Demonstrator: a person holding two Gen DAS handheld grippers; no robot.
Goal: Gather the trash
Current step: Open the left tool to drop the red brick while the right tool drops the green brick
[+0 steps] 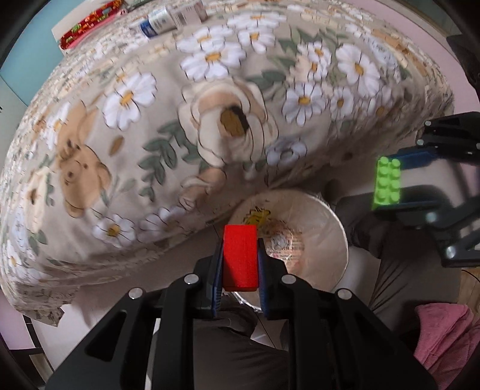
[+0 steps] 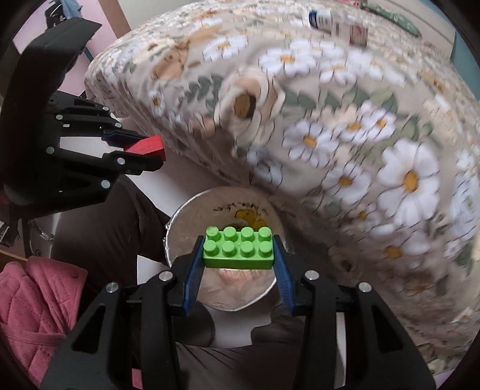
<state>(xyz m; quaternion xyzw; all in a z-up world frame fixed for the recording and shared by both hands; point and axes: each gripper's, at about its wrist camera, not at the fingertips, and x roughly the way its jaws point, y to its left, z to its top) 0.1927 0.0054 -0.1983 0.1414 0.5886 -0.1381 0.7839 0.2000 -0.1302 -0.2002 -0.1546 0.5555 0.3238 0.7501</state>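
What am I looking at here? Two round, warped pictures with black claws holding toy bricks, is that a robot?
No robot: a person holds two hand-held grippers, each with a wide-angle camera looking along its fingers. The left gripper clamps a red block; the right gripper clamps a green studded brick. Each camera also catches the other gripper off to the side. Below both sits a plastic-lined waste bin beside a table under a daisy-print cloth. At the table's far edge lie small boxes.

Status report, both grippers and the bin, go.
Left gripper shut on red block. Right gripper shut on green brick. Both above lined bin. Nothing blocks the opening.
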